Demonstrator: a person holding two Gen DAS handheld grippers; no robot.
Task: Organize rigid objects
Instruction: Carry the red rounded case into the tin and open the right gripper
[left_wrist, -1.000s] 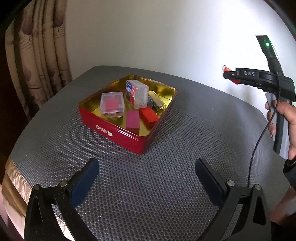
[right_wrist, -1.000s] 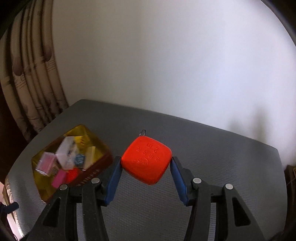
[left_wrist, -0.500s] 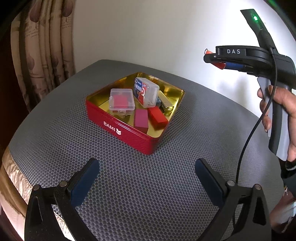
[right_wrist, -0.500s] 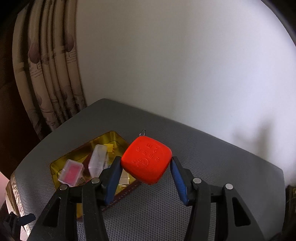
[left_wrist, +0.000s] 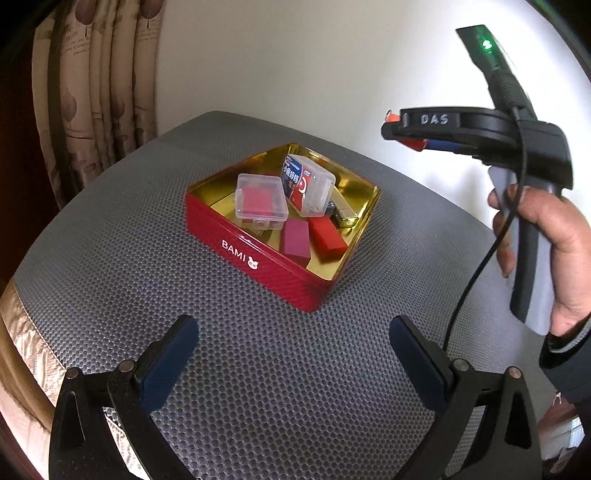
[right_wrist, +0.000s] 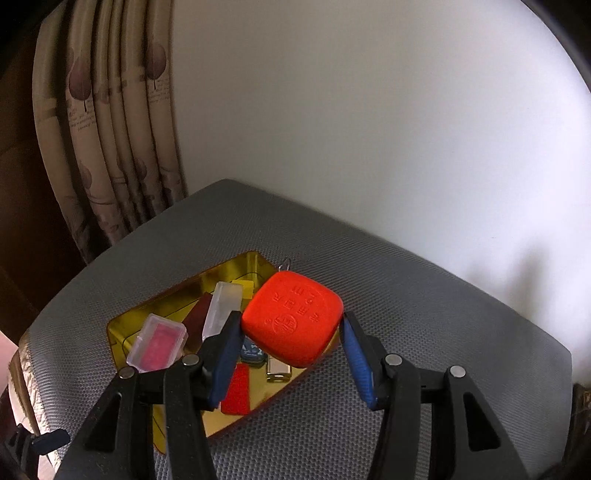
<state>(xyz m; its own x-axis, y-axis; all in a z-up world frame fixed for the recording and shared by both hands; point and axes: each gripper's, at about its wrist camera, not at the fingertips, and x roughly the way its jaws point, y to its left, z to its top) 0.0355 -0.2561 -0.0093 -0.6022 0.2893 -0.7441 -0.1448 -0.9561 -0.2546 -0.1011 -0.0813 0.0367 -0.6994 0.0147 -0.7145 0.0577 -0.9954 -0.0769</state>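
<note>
A red BAMI tin (left_wrist: 258, 254) with a gold inside sits on the grey mesh seat (left_wrist: 110, 266). It holds two clear plastic cases (left_wrist: 261, 197), red and maroon blocks (left_wrist: 295, 238) and a gold lighter (left_wrist: 345, 216). My right gripper (right_wrist: 290, 334) is shut on an orange-red rounded box (right_wrist: 291, 317) and holds it in the air above the tin's (right_wrist: 162, 317) right side. In the left wrist view the right gripper (left_wrist: 410, 138) hovers above and right of the tin. My left gripper (left_wrist: 291, 347) is open and empty, low over the seat in front of the tin.
A patterned curtain (left_wrist: 92, 92) hangs at the left and a white wall (left_wrist: 295, 55) stands behind the seat. The seat's left edge (left_wrist: 22, 332) shows a gold trim. A black cable (left_wrist: 480, 258) hangs from the right gripper's handle.
My right gripper has carried the orange-red box leftward, until it hangs over the tin's right side. The left gripper's view has shifted slightly; its jaws stay open.
</note>
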